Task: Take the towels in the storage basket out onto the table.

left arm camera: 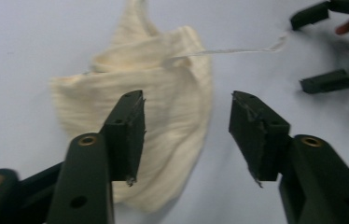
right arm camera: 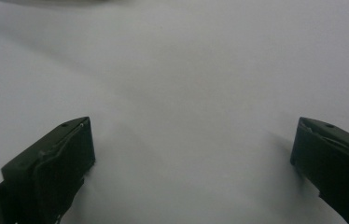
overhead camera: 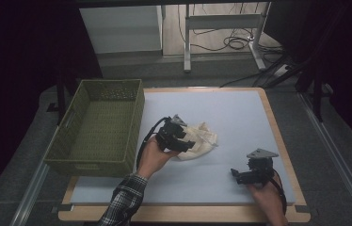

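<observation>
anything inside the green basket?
The green basket looks empty: bare woven floor. Its near wall hides the strip of floor just behind it. The cream cloth lies outside on the mat.

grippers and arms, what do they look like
Both the left gripper and the right gripper are black with blocky, flat-faced fingers, a grey three-cornered plate on top and a black cable trailing back. The left forearm wears a plaid sleeve.

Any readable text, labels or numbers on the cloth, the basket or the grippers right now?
None. The cream cloth is plain, the green woven basket carries no tag, and neither the left gripper nor the right gripper shows markings; the blue-grey mat is blank too.
</observation>
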